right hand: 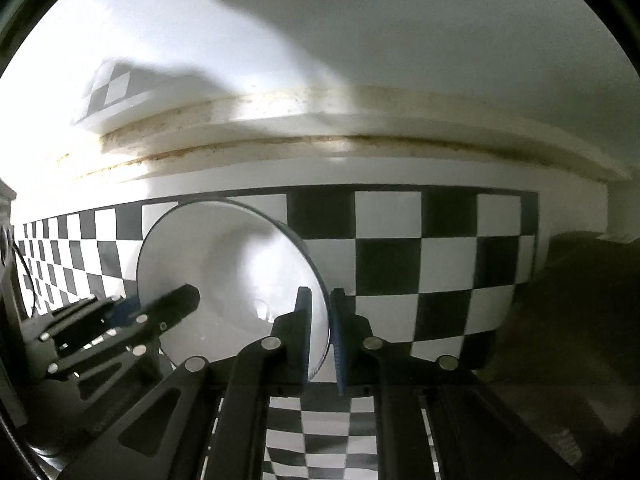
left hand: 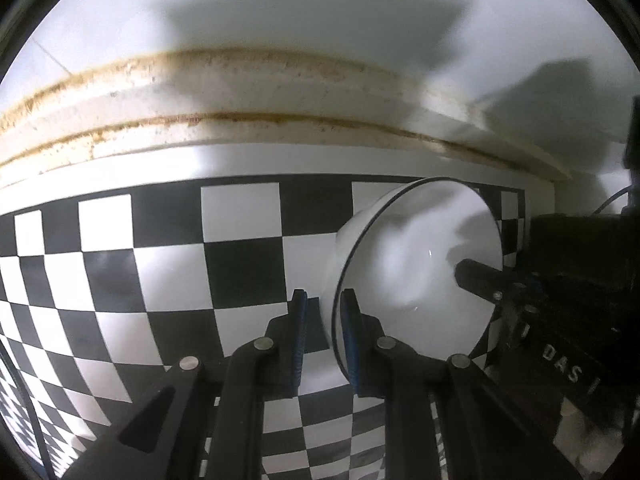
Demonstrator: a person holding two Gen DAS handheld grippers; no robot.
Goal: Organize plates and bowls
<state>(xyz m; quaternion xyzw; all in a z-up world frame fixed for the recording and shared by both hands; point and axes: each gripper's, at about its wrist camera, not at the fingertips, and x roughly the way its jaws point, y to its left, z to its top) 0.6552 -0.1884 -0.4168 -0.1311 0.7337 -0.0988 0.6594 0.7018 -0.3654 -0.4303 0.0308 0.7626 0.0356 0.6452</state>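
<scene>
A white bowl (left hand: 420, 264) with a thin dark rim hangs tilted above the checkered board (left hand: 168, 240), held between both grippers. In the left wrist view my left gripper (left hand: 324, 296) is shut on the bowl's left rim, one blue pad inside and one outside. My right gripper (left hand: 476, 278) reaches in from the right, one finger inside the bowl. In the right wrist view the same bowl (right hand: 232, 256) sits left of centre and my right gripper (right hand: 320, 294) is shut on its right rim. The left gripper (right hand: 156, 304) grips the opposite rim.
Behind the checkered board (right hand: 420, 264) runs a white ledge (left hand: 240, 92) with brown stained seams, then a pale wall. A dark block with white letters (left hand: 572, 364) stands at the right. A dark brown mass (right hand: 568, 320) fills the right side, and a second small checkered panel (right hand: 108, 88) leans on the ledge.
</scene>
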